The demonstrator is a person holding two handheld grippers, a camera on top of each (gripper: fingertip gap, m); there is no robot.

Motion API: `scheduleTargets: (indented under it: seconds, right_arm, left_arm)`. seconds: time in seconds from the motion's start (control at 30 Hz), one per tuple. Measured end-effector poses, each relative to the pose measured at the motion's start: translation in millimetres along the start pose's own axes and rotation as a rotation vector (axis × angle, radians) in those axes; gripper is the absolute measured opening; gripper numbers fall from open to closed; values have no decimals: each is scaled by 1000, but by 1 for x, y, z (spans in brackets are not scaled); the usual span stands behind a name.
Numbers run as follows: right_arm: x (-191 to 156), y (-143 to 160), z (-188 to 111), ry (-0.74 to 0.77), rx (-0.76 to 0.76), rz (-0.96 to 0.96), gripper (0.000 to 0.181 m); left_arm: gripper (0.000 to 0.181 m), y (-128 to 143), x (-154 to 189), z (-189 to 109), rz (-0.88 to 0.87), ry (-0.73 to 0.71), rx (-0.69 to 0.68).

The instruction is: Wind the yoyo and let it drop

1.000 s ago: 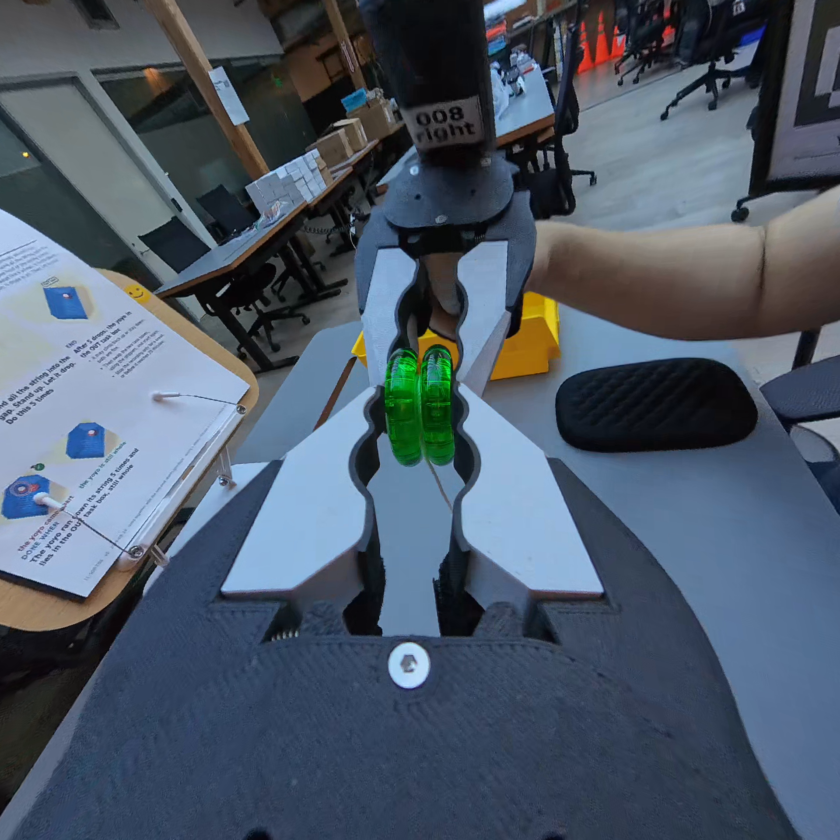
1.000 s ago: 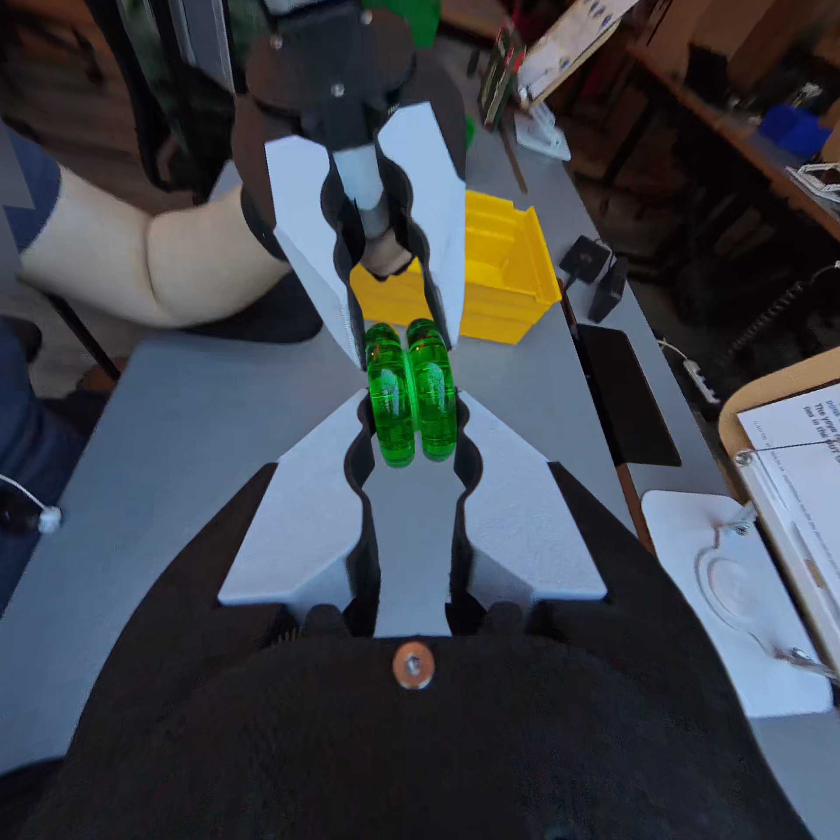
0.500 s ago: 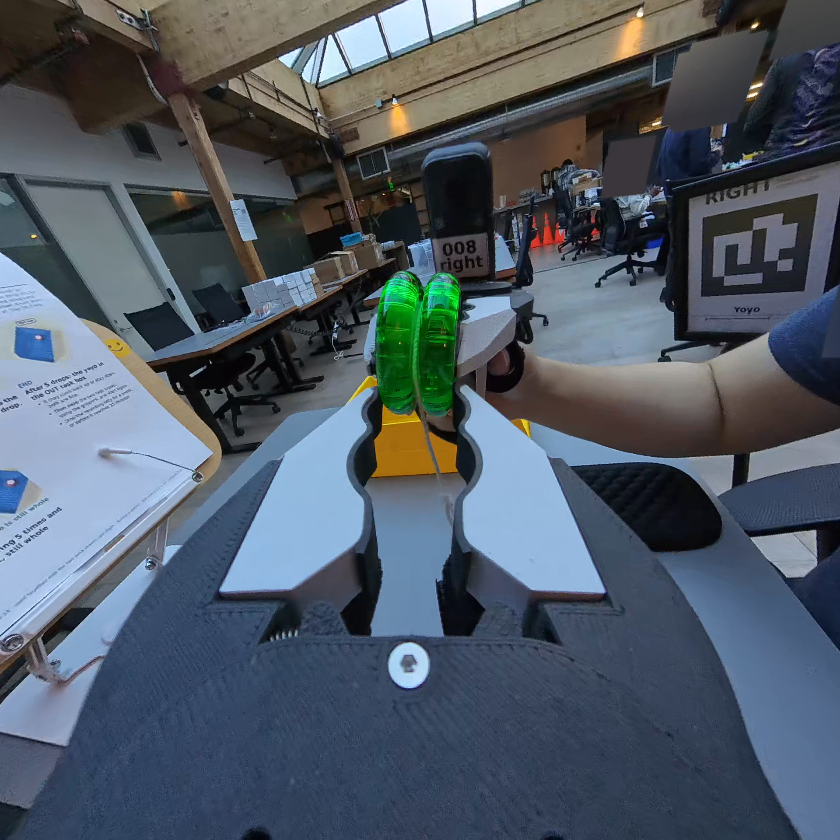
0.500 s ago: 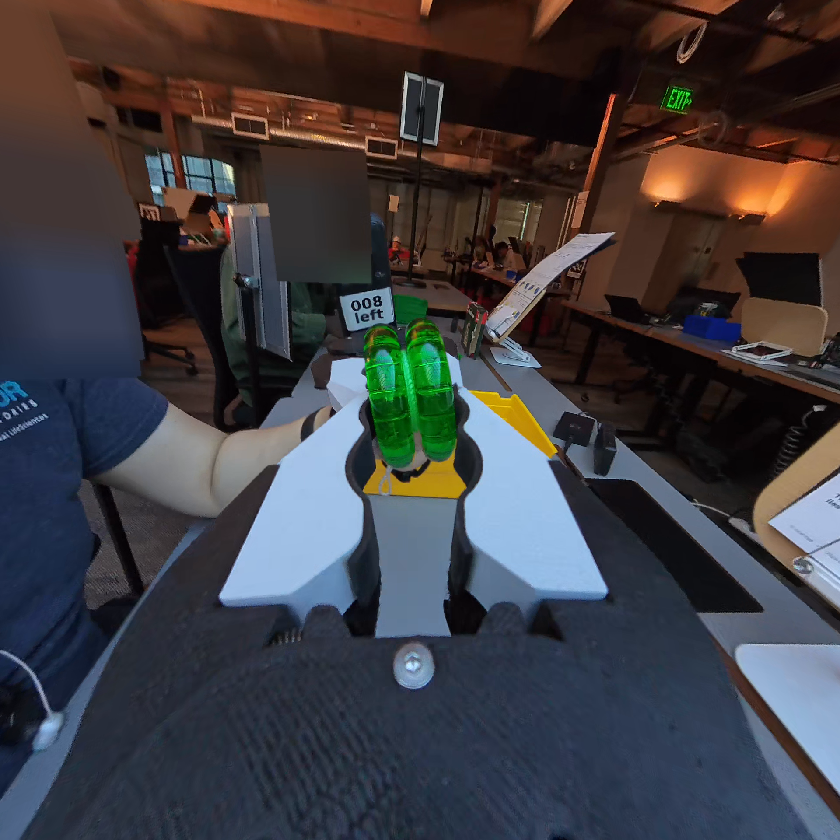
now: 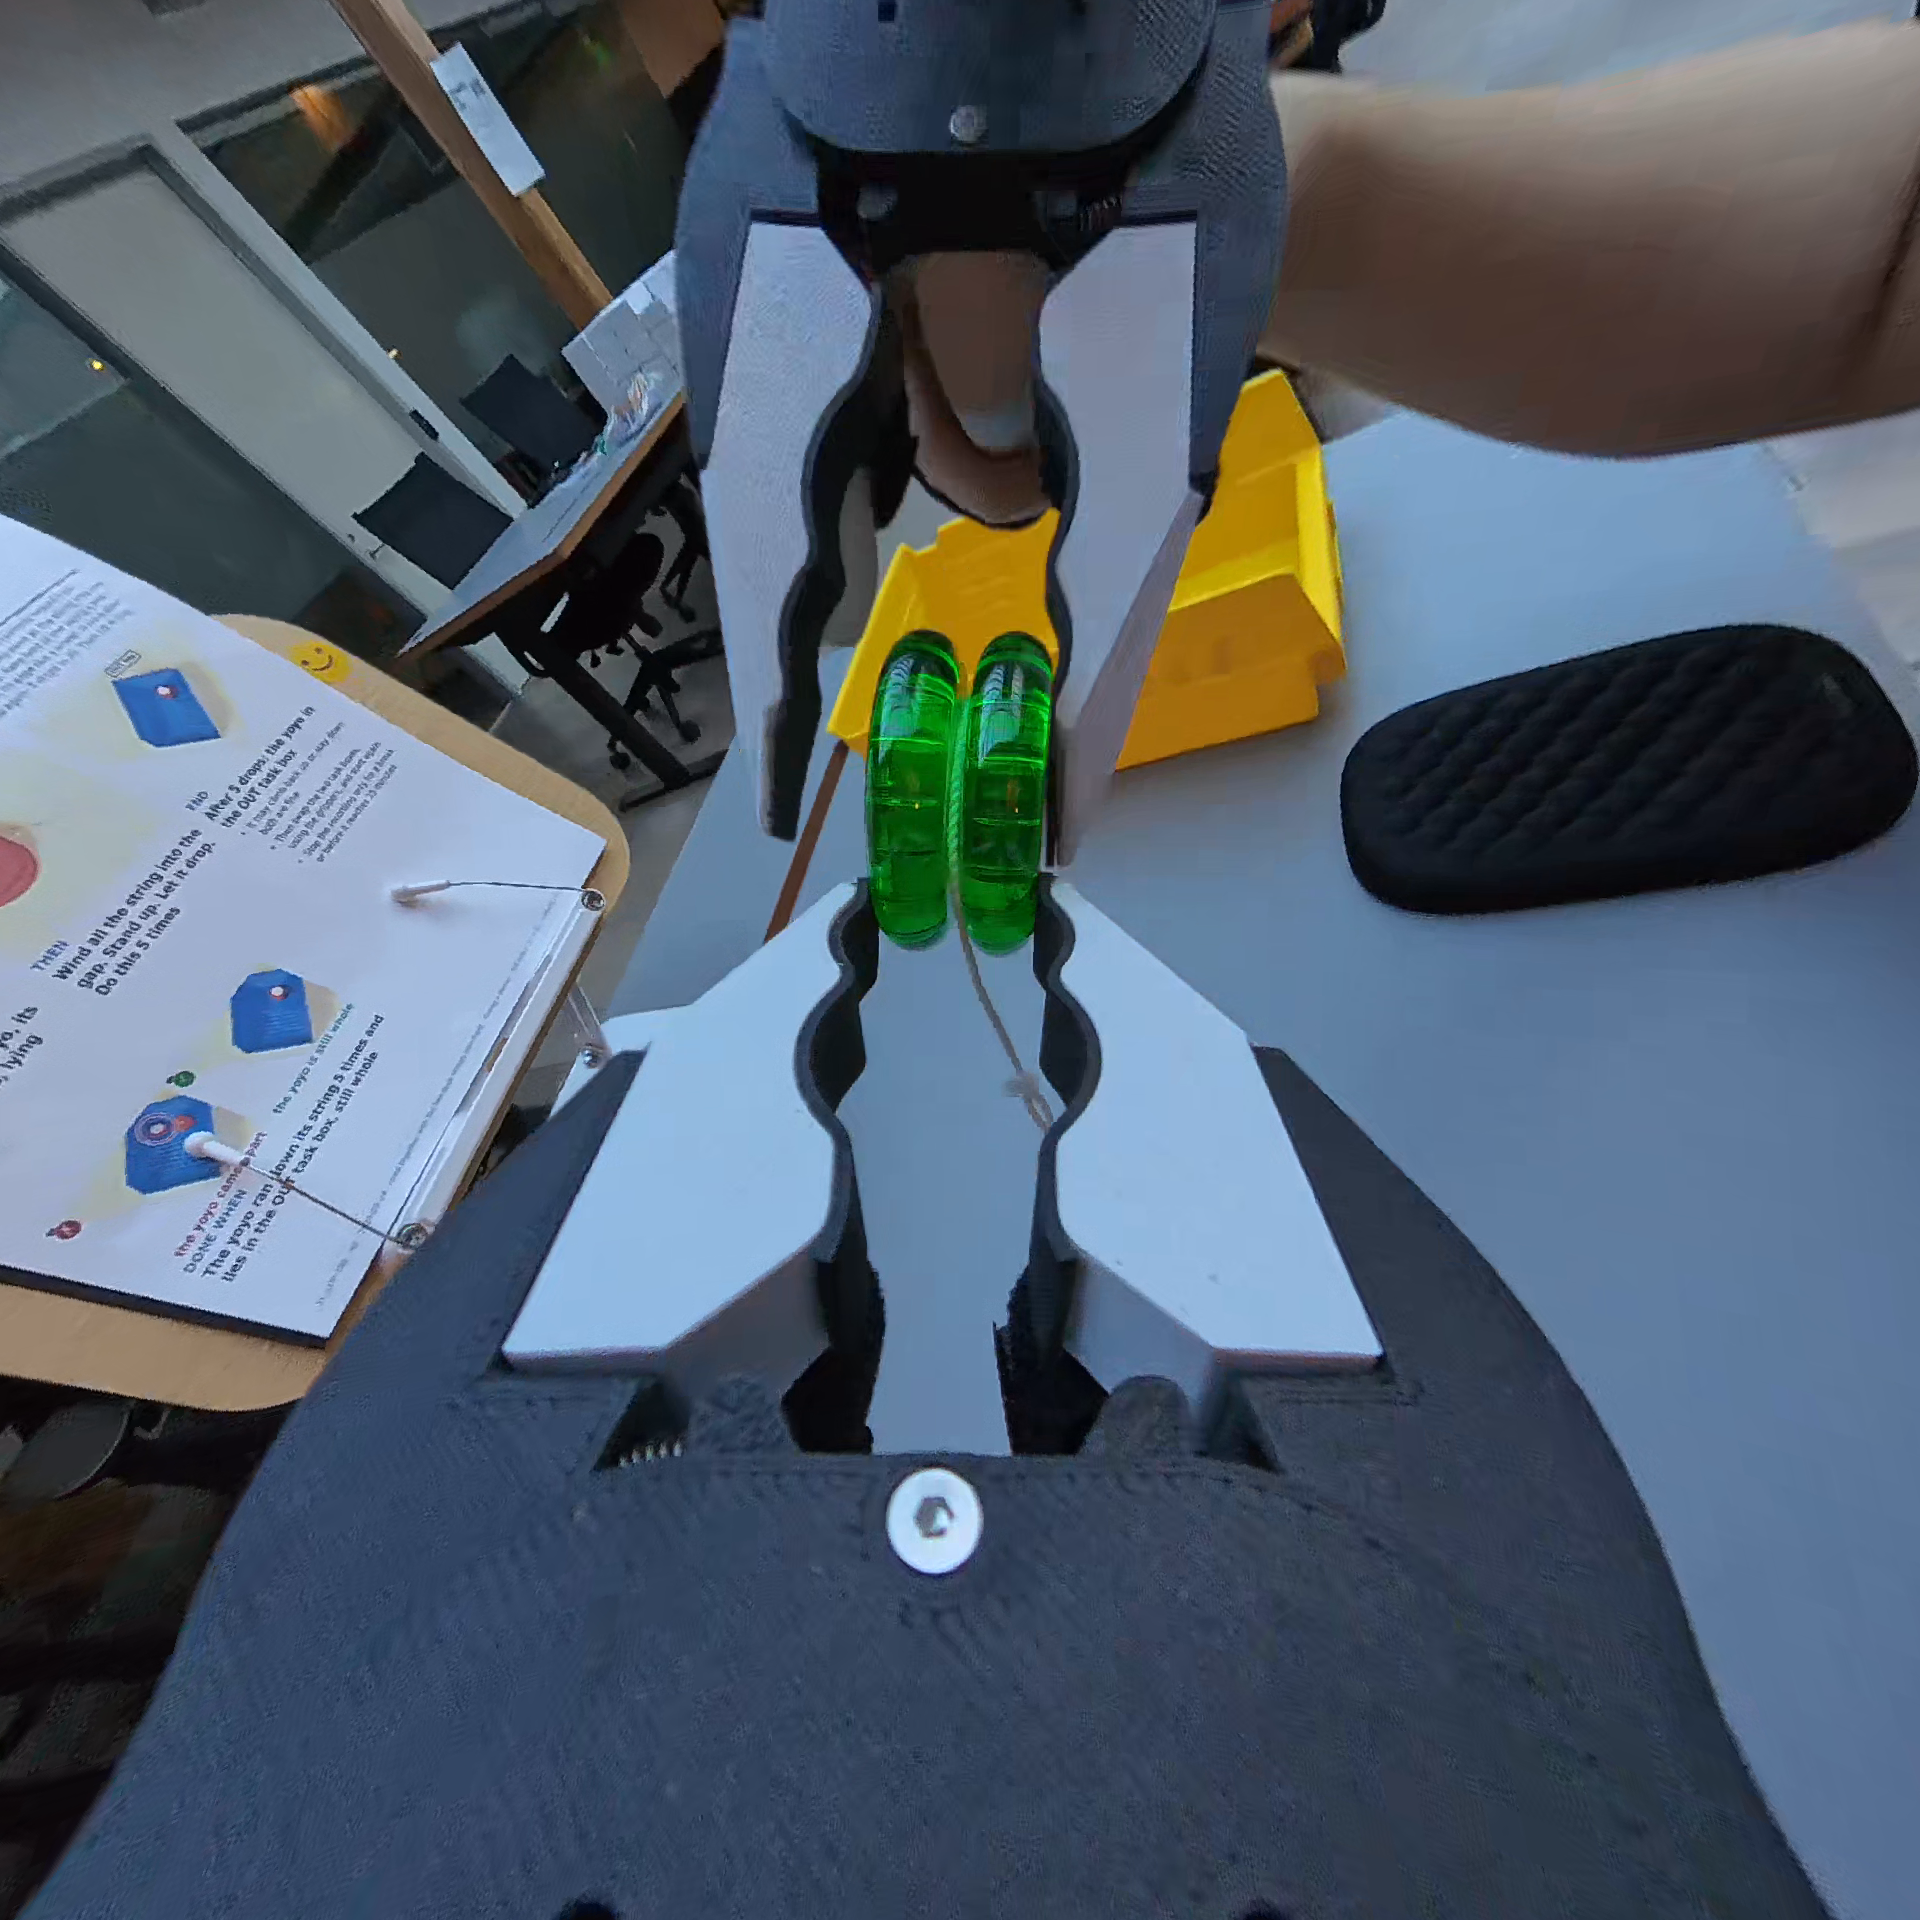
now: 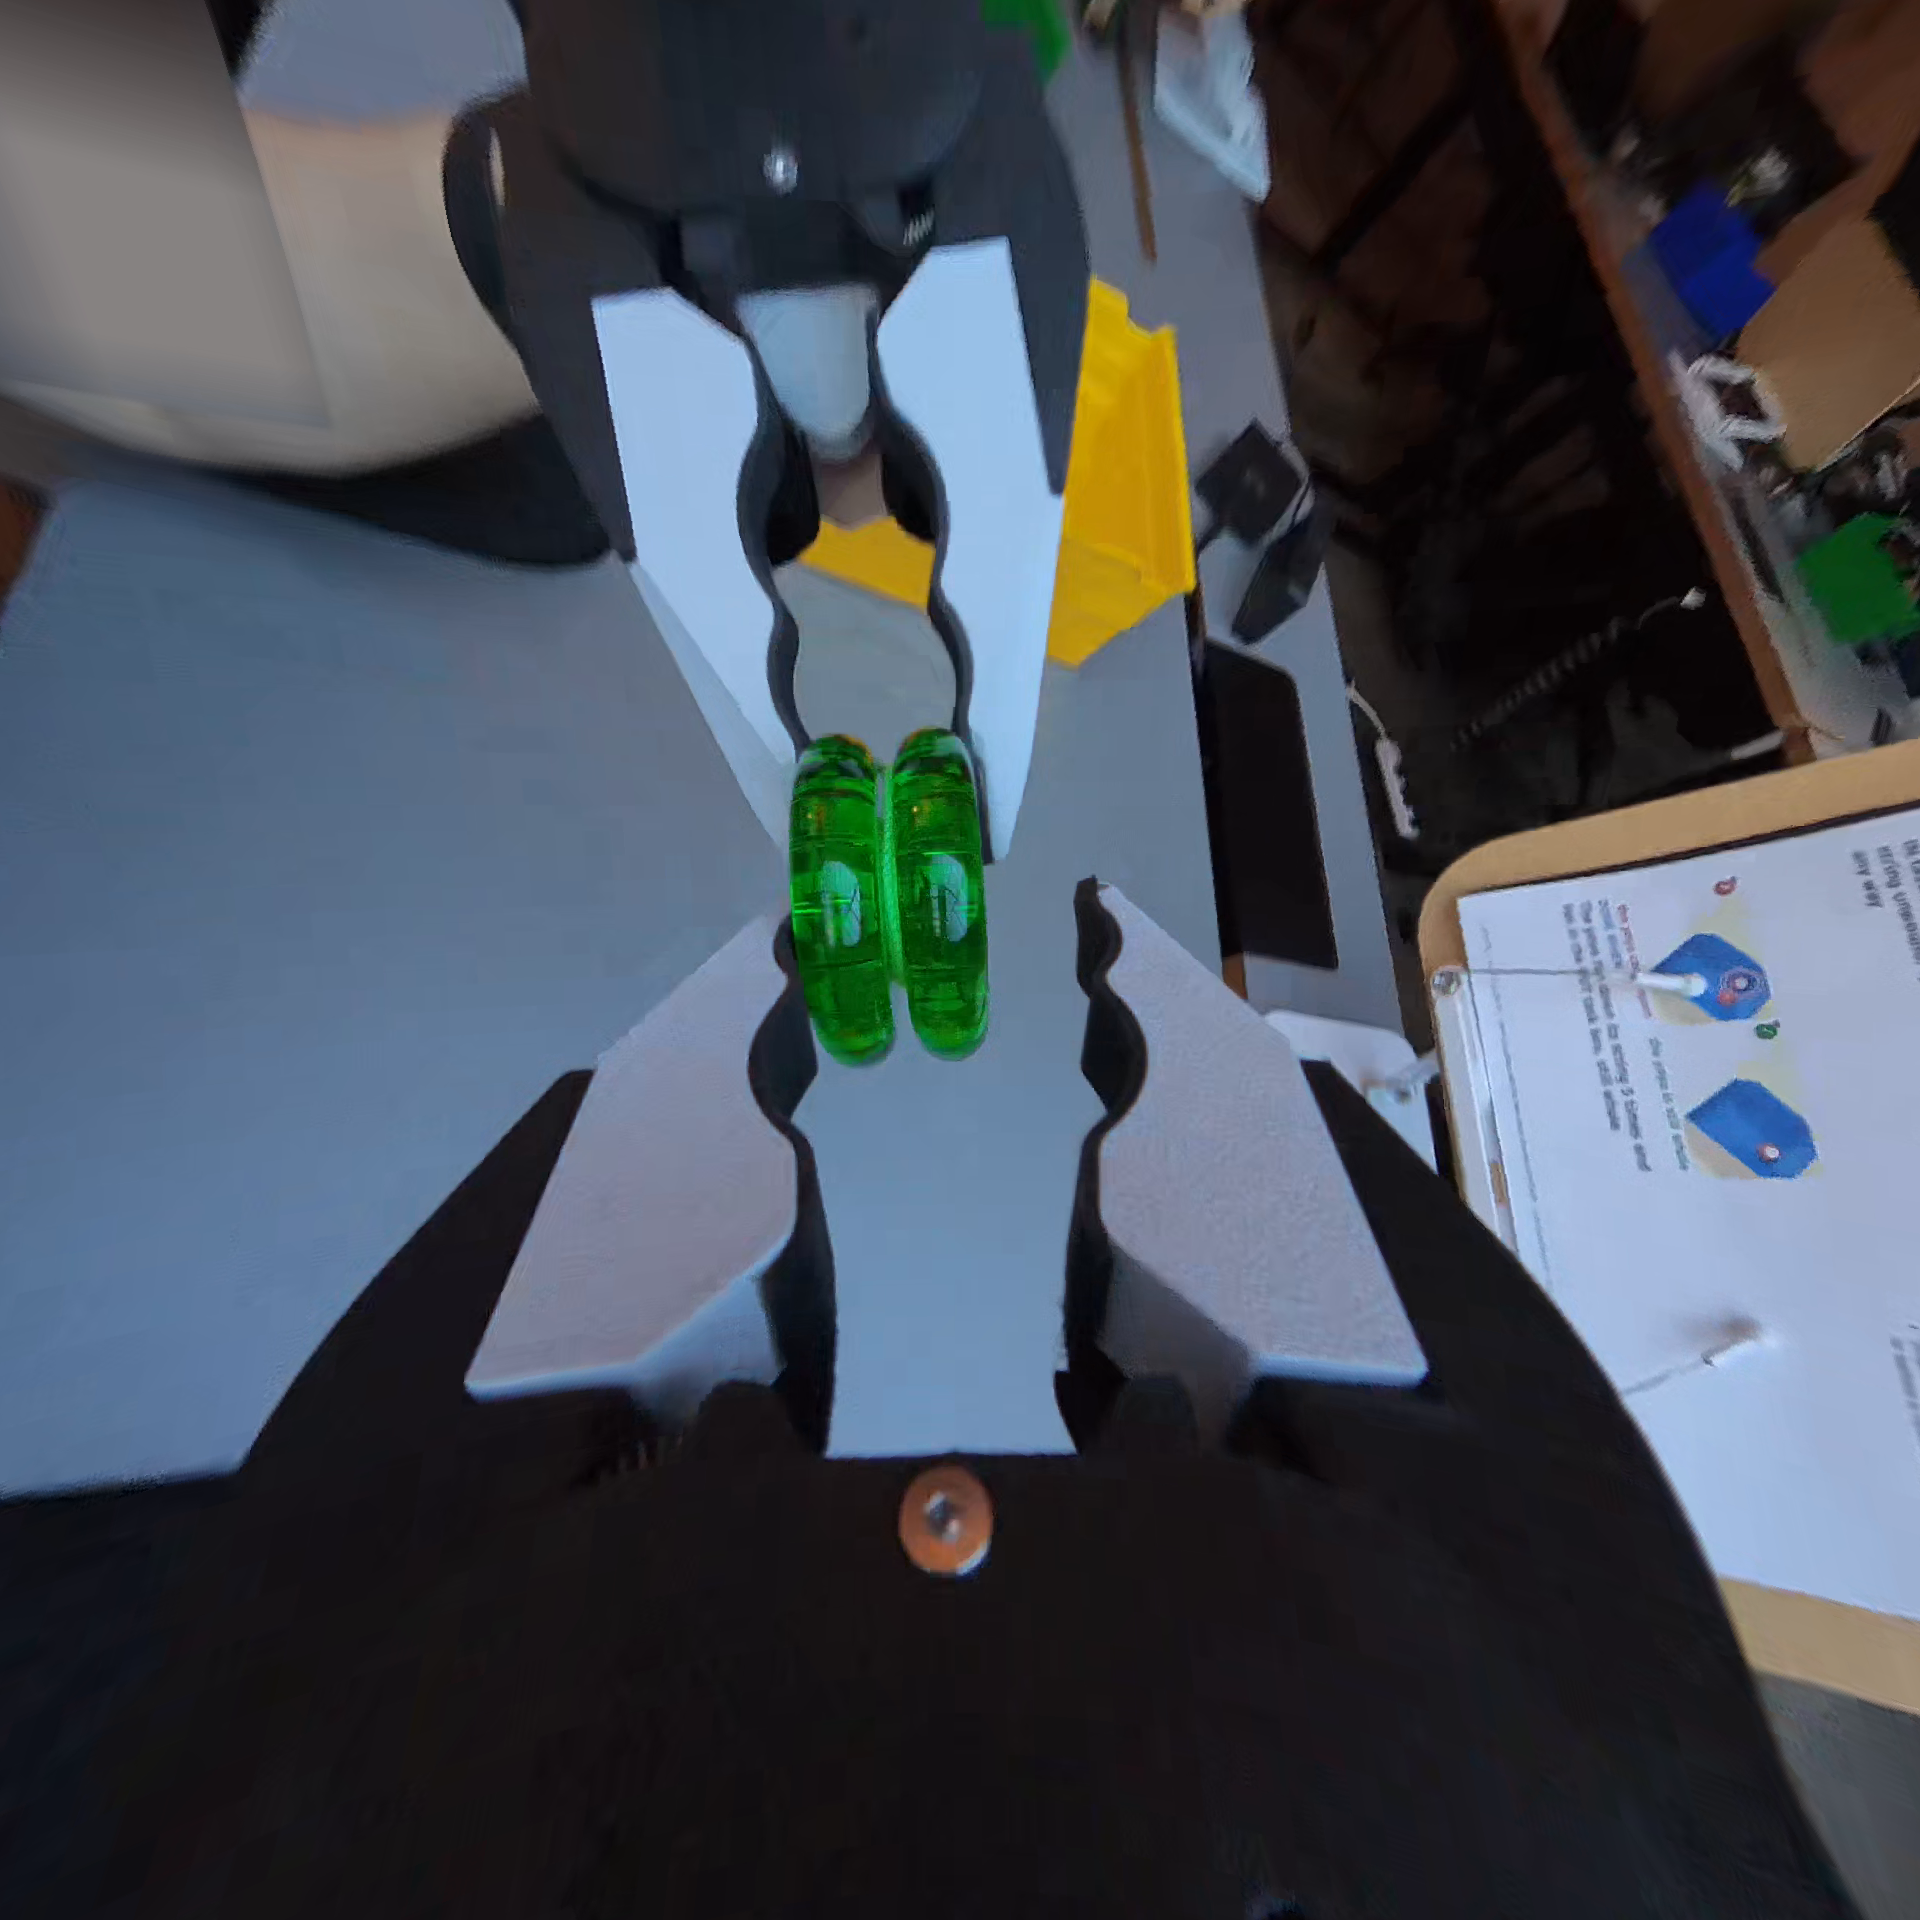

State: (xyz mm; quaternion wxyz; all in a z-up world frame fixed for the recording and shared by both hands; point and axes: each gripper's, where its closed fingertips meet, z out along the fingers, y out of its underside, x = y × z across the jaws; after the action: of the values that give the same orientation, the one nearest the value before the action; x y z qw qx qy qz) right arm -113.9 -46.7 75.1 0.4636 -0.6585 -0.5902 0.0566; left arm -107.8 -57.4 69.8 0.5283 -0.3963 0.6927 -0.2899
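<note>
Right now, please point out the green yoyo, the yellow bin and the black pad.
green yoyo (image 5: 958, 795): left wrist view, on its left half's rim.
yellow bin (image 5: 1242, 644): left wrist view, on its side wall.
black pad (image 5: 1621, 764): left wrist view, on its quilted top.

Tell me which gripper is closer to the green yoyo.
Left. The left gripper clamps the yoyo between its fingertips; the right gripper is open, its fingers loosely astride it.
</note>
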Motion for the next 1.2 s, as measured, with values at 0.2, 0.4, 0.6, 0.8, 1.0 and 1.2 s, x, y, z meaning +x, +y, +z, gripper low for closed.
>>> scheduleTargets:
  seconds: [0.2,0.4,0.6,0.8,1.0,1.2]
  right_arm:
    - [-7,18,13,82,-136,-101,27]
    - [-10,-9,-1,-13,349,224,27]
    - [-23,-23,-4,-229,634,414,28]
    - [-23,-2,12,-238,434,416,39]
    - [-27,23,30,-156,95,184,31]
    - [-15,9,16,-197,327,388,29]
  left_arm:
    - [29,12,1,4,132,-82,-124]
    - [29,-16,1,-9,-33,9,149]
    - [29,-31,11,-15,-243,200,279]
    - [28,-4,14,-7,-242,204,44]
    - [28,17,21,-3,-164,189,-108]
    - [33,-9,-3,-15,-241,116,131]
